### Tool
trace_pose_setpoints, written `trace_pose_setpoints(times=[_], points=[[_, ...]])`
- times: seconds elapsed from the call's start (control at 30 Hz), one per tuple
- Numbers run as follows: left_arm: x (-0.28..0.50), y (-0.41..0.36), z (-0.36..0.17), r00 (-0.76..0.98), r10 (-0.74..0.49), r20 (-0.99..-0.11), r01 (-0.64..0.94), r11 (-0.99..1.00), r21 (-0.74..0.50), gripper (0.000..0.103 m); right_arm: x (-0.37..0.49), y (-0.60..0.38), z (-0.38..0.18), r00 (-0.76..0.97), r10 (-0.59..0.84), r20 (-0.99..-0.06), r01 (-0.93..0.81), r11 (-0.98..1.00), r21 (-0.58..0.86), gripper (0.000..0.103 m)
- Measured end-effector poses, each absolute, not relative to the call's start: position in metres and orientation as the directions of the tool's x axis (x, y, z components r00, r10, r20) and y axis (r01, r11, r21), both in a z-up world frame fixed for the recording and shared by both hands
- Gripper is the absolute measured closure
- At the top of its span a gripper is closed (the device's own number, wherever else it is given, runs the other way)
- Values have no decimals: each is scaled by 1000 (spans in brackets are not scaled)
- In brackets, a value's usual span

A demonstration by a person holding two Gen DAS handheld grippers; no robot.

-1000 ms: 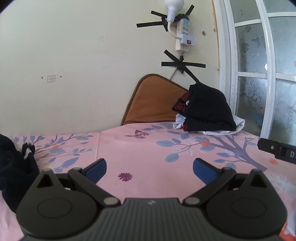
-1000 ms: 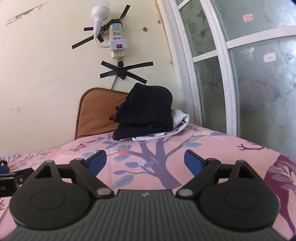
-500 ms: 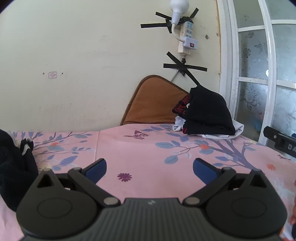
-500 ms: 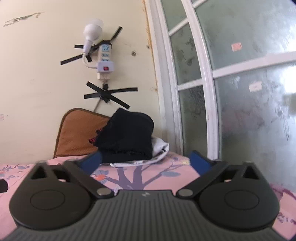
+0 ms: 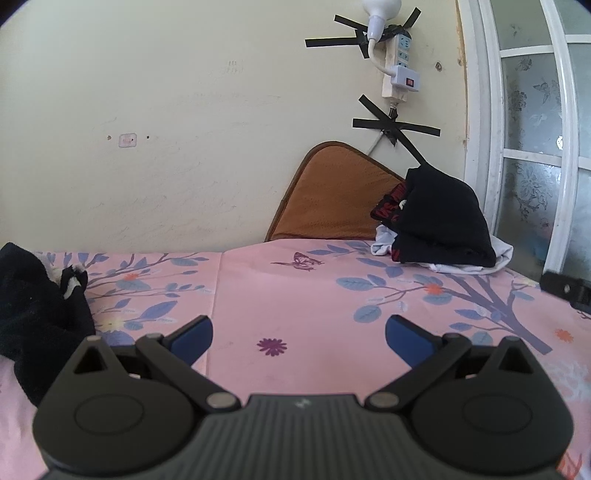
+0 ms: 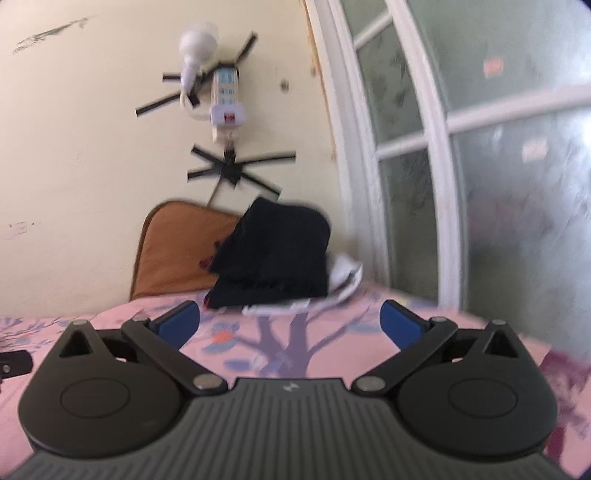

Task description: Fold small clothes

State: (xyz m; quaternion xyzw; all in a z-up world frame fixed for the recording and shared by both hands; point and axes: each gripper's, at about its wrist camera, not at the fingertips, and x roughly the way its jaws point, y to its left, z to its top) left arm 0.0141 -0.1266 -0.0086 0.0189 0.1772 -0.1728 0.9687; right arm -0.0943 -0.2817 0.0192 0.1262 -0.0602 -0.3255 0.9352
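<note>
Left wrist view: the left tongs hover apart and empty above the bed; a folded pile sits by the wall, and a crumpled black garment seems unfolded yet.

Right wrist view: the right tongs gape wide, empty, facing that pile.

Cream wall, taped power strip with white bulb, frosted white-framed window, pink floral bedsheet, brown cushion against wall.
</note>
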Motion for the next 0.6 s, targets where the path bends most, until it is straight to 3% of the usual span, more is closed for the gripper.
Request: trace_pose_setpoints(times=[0.6], points=[[14,-125,-9,865,-353,-357,362,931,-45,0,-97,-281,11,836,-547,-38,519,766,379,0]])
